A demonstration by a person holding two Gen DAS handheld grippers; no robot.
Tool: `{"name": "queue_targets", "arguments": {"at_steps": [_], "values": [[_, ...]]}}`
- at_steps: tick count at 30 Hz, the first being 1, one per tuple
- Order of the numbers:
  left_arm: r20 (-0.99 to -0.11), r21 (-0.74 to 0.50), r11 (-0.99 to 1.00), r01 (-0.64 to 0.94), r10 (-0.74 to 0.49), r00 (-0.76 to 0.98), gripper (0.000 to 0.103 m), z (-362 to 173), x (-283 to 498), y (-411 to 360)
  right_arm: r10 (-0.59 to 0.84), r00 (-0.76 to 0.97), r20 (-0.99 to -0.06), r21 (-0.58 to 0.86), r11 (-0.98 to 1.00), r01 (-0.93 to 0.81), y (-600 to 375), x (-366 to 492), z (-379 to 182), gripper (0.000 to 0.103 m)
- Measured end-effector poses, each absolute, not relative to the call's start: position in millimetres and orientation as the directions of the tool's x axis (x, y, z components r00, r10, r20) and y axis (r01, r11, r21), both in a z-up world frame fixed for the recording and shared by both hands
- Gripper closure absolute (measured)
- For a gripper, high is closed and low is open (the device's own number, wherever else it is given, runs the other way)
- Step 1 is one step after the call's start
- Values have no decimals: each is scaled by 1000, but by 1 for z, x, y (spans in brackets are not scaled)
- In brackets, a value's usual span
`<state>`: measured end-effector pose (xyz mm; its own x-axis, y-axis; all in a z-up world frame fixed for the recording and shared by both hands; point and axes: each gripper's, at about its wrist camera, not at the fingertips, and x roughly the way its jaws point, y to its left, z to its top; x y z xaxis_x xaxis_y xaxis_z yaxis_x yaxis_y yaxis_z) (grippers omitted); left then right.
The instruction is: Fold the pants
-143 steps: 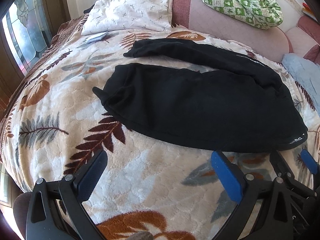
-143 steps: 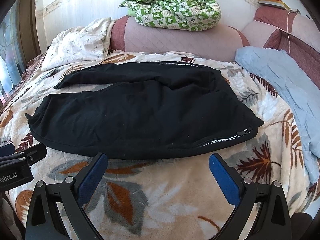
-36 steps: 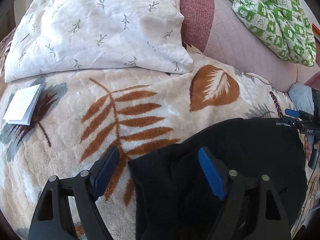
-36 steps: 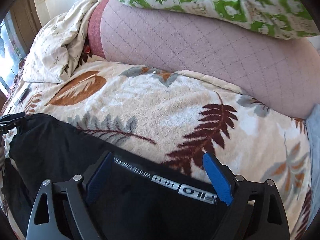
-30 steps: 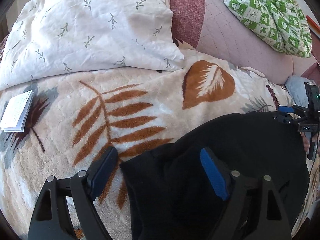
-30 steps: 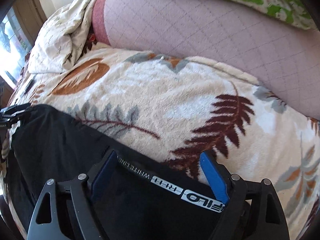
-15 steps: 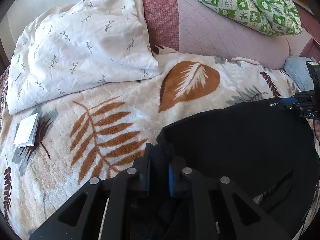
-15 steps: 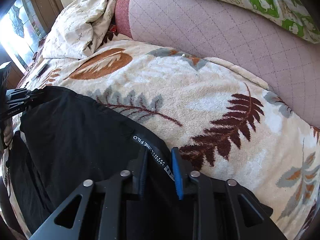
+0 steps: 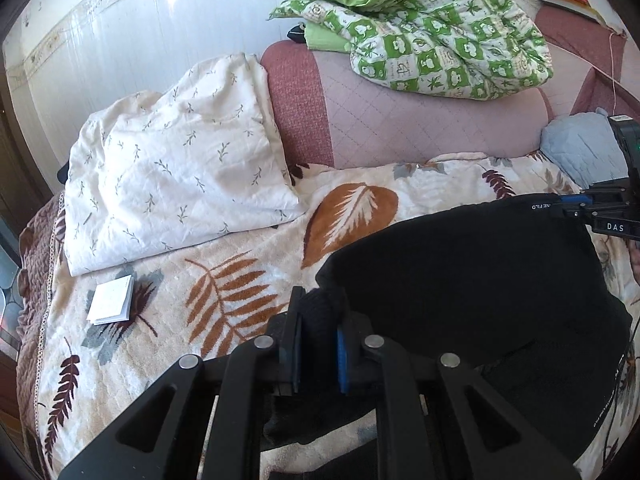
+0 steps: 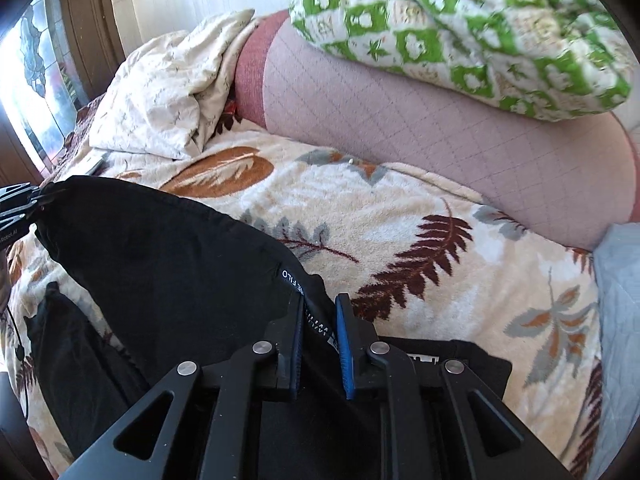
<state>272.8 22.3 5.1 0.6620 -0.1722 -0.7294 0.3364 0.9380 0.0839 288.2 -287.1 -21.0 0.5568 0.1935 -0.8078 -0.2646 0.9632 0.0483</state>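
The black pants (image 9: 472, 280) lie on the leaf-patterned blanket (image 9: 224, 280). My left gripper (image 9: 318, 328) is shut on the bunched hem of the far leg and holds it lifted. My right gripper (image 10: 318, 328) is shut on the waistband with white lettering (image 10: 294, 280), also lifted. The far edge of the pants (image 10: 160, 248) hangs stretched between the two grippers. The right gripper also shows at the right edge of the left wrist view (image 9: 560, 207), and the left gripper at the left edge of the right wrist view (image 10: 34, 198).
A white leaf-print pillow (image 9: 168, 176) lies at the far left with a small white booklet (image 9: 110, 300) before it. A pink quilted headboard (image 9: 420, 120) carries a green patterned quilt (image 9: 440, 44). A light blue cloth (image 10: 620, 320) lies at the right.
Both grippers went from open at the near edge to the far leg hem and waistband, closed on them, and now lift that edge higher off the blanket.
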Motion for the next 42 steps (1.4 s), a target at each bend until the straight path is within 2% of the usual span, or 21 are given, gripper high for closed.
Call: {"name": "queue_targets", "arguments": {"at_steps": [11,22,28,30,37,39,42], "values": [[-682,139,933,331,-153,715,90,26,205,33,183,616,-766,18,964,-264,-271,196,17,87],[-695,230,919,321,-77,715,88,-10,131,50,210,564,-799,53,958,-281,-257,102,-14,86],[-696,283,902,325,-40,717,77,-27,91,54,209,535,-819,73,962,-265,-252,61,-38,83],[-694,300,900,317,-22,720,63,-30,79,60,198,525,-828,62,962,-265,-251,49,-45,78],[-691,287,923,258,13,723,44,-24,44,97,221,477,-851,111,962,-248,-249,13,-53,77],[-671,286,937,199,47,740,43,-16,38,110,228,474,-851,108,958,-266,-245,4,-46,77],[-663,209,972,108,59,747,42,-5,32,135,238,505,-829,99,953,-287,-233,3,-26,74]]}}
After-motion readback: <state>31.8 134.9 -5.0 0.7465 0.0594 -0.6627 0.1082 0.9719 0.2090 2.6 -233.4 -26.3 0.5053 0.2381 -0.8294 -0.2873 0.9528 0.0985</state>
